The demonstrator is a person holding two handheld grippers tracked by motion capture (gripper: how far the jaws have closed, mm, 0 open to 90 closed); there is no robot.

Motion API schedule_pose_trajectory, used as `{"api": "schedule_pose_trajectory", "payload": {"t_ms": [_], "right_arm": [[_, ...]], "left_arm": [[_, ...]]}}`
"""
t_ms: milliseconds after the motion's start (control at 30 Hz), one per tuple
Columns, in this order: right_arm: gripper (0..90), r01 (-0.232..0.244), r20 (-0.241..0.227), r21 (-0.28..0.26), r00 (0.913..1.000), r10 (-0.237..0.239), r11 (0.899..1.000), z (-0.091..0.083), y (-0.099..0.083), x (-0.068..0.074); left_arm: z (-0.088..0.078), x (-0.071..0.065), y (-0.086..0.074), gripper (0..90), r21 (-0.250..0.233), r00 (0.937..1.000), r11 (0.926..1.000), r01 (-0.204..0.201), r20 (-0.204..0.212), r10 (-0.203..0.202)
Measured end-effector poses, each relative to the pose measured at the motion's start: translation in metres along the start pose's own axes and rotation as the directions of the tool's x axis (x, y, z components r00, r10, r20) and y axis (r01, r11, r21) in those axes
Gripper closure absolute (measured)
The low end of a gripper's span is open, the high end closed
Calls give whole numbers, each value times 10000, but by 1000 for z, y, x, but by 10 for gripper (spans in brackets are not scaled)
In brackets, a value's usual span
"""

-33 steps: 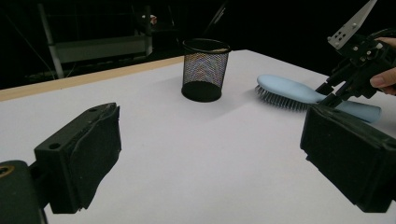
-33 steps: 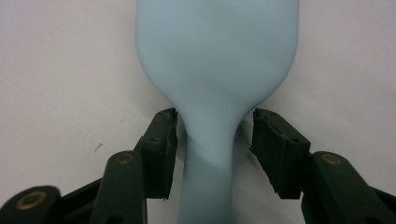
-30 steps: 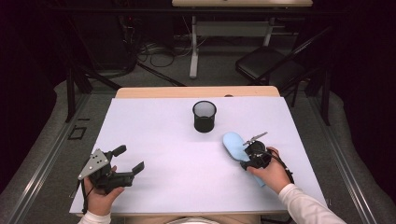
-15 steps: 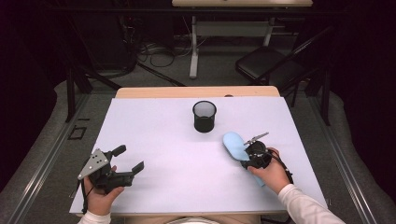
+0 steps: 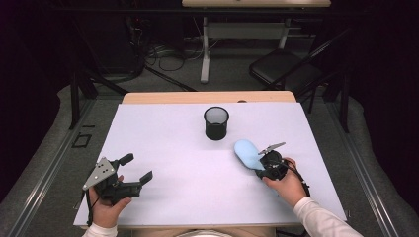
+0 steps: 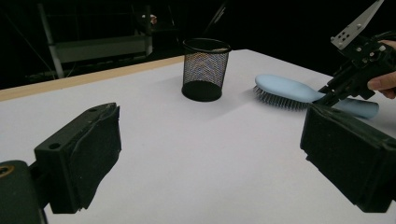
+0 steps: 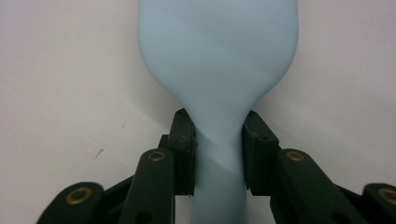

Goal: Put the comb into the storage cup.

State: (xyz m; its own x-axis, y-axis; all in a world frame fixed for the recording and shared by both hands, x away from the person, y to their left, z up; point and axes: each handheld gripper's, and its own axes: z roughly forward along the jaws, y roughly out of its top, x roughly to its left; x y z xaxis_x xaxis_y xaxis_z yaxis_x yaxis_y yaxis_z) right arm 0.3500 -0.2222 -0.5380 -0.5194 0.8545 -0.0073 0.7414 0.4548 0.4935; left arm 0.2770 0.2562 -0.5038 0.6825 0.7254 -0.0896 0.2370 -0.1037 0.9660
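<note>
With the right gripper (image 7: 218, 154), whose jaws have just been closing, clamped on the narrow neck of the light blue hairbrush (image 5: 247, 153) lying bristles-down right of centre, the heavy head could pivot or slip on lifting; its long axis runs head far-left, handle near-right.

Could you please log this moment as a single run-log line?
right gripper: jaws just closing, pads on light blue hairbrush handle | left gripper: open, nothing between | mesh cup: upright on table
</note>
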Motion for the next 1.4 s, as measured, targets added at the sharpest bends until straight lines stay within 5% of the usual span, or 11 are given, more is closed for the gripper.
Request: {"api": "schedule_pose_trajectory", "payload": {"t_ms": [133, 600, 1400], "right_arm": [[691, -110, -55, -418, 9999, 108, 9991, 2, -2, 1], [693, -134, -200, -363, 9997, 126, 9993, -1, -4, 0], [693, -309, -523, -1045, 9983, 256, 9940, -16, 4, -5]], "left_arm": [[0, 0, 0, 53, 5, 10000, 10000, -13, -23, 13], [1, 0, 0, 53, 4, 10000, 10000, -13, 22, 13], [1, 0, -1, 53, 38, 10000, 10000, 23, 4, -23]]}}
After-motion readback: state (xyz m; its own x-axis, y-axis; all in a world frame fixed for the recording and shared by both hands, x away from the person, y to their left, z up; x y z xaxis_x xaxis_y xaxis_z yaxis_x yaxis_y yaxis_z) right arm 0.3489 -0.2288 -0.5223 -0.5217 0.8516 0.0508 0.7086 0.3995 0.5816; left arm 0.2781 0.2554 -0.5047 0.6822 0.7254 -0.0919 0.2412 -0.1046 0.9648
